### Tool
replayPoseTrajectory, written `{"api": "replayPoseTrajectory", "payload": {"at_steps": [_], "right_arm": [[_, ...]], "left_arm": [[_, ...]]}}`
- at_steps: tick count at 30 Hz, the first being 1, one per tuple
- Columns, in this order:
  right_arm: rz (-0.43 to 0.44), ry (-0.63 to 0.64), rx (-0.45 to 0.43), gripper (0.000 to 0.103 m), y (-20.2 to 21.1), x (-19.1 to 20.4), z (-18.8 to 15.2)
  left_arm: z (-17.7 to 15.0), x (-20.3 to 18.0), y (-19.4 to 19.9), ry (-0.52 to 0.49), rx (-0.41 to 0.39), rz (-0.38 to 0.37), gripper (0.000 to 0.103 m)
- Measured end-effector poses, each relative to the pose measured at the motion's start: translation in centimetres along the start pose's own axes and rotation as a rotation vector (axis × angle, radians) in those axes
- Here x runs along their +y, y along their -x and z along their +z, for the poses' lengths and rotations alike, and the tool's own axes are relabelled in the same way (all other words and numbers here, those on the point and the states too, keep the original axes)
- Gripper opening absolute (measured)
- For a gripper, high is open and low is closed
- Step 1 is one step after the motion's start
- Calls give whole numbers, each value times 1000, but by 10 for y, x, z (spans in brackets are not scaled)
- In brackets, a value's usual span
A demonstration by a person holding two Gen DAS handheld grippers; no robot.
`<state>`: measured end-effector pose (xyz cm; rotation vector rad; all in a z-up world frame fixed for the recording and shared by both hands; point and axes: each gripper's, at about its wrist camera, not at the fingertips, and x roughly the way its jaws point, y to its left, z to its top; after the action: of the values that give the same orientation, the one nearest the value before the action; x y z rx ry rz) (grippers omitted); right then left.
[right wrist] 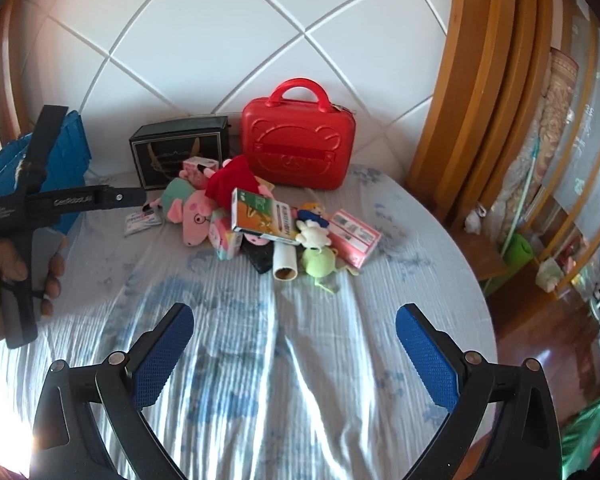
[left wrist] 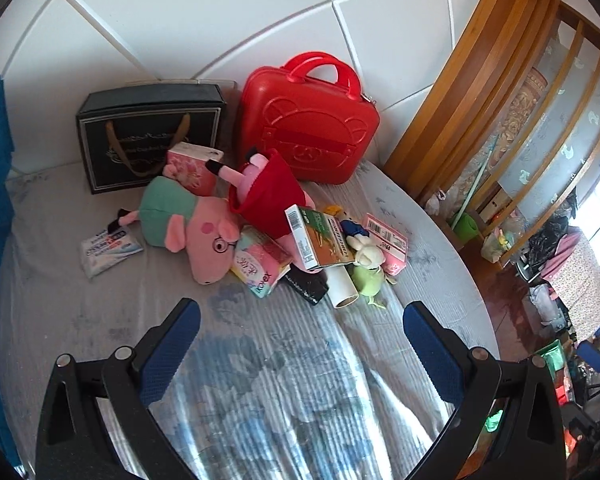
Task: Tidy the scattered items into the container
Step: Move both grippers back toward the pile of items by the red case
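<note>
A closed red case point(left wrist: 308, 128) stands upright at the back of the bed; it also shows in the right wrist view point(right wrist: 296, 148). In front of it lies a pile: a pink pig plush in green point(left wrist: 188, 224), a pig plush in a red dress point(left wrist: 268, 192), an orange-green box point(left wrist: 320, 240), a white roll point(left wrist: 342, 284), a green plush point(left wrist: 368, 276), a pink packet point(left wrist: 388, 240) and tissue packs point(left wrist: 260, 264). My left gripper point(left wrist: 300, 316) is open and empty, short of the pile. My right gripper point(right wrist: 294, 316) is open and empty, farther back.
A black gift bag point(left wrist: 148, 136) stands left of the red case. A white wipes pack point(left wrist: 108, 248) lies at the pile's left. A wooden bed frame point(left wrist: 472, 92) rises at the right, with the floor and clutter beyond. The left hand and its gripper's body point(right wrist: 32, 220) show at the right wrist view's left edge.
</note>
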<state>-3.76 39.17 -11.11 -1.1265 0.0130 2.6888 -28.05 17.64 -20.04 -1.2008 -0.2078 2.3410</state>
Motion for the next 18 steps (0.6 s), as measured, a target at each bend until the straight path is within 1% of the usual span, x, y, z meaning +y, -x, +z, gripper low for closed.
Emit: {"api": "replayPoseTrajectory", "payload": {"at_steps": [1,3,8,12,15,18], "right_arm": [[7,0,3,102,-6,-6,0],[21,12,15,102,-20,-19,0],[89,75,57,102,-77,-57,6],[148,123,52,102,-123,-89,17],[191,156,61,102,-168,-108,27],[208,193,94,102,-220,-121,38]], "left_arm": [[5,-2,-14,14,13,-10,103],[14,-3,-40,49,30,-7,103],[28,-3,-102,144,75,63,103],[35,-9,-134,163,77,114,103],[36,-13,-156,187,91,135,103],[34,-19,-174,187,105,158,103]]}}
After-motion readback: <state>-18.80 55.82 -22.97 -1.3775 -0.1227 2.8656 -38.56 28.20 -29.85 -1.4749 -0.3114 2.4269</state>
